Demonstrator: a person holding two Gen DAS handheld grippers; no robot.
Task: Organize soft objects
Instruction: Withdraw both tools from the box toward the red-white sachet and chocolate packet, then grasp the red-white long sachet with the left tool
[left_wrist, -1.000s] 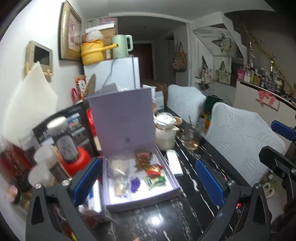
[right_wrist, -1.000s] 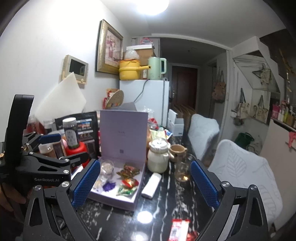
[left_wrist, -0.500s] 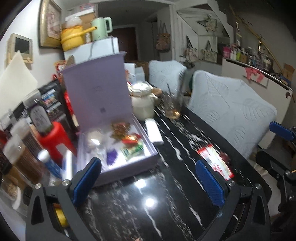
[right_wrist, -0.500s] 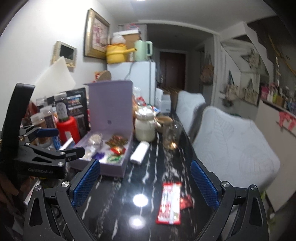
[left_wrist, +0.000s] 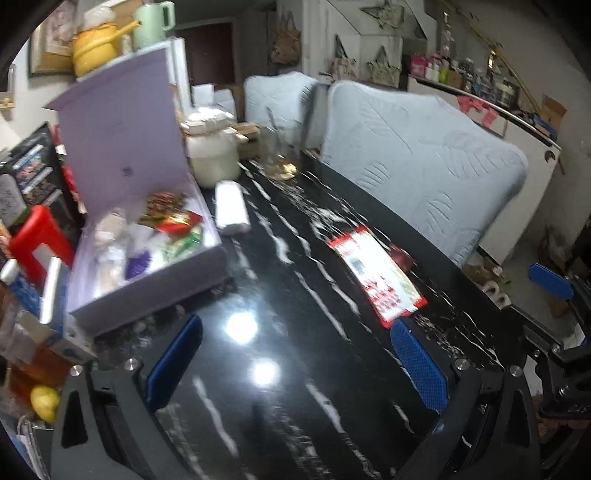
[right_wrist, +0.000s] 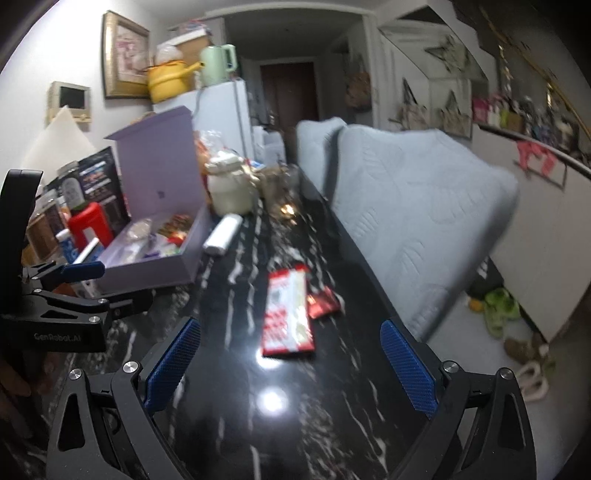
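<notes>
A flat red and white packet lies on the black marble table, with a smaller dark red packet touching its right side. An open purple box at the left holds several small wrapped snacks. A white roll lies beside the box. My left gripper is open above the near table, its right fingertip close to the packet's near end. My right gripper is open just short of the packet. Nothing sits between either pair of fingers.
A white lidded jar and a glass stand behind the box. Bottles and a red container crowd the left edge. Two pale blue chairs line the table's right side. The left gripper's body shows at the right view's left.
Both grippers have tilted down and swung right over the table. The red and white packet has come into view and now lies close in front of both. Both stay open.
</notes>
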